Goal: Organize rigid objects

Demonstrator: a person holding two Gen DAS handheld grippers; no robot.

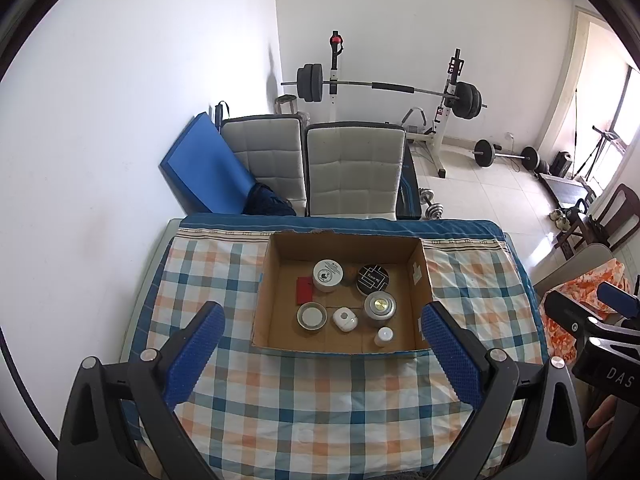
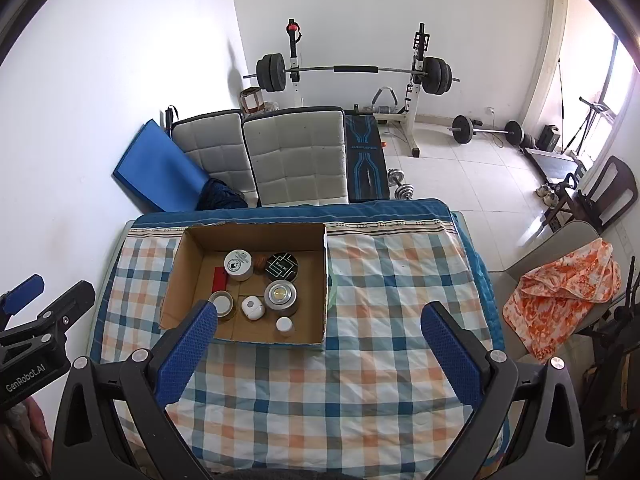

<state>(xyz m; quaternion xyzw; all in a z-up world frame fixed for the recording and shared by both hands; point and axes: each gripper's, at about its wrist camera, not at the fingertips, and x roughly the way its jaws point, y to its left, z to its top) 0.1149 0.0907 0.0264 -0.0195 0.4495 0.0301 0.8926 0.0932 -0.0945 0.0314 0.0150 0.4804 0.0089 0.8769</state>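
Left gripper [image 1: 324, 340]: mine, spread wide, holding nothing, above checked-cloth surface [image 1: 320, 400].
Right gripper [image 2: 320, 340]: same.
Objects: round tins, jars inside brown cardboard box [image 1: 276, 280].
Risk: crowded tins; my finger could topple one.
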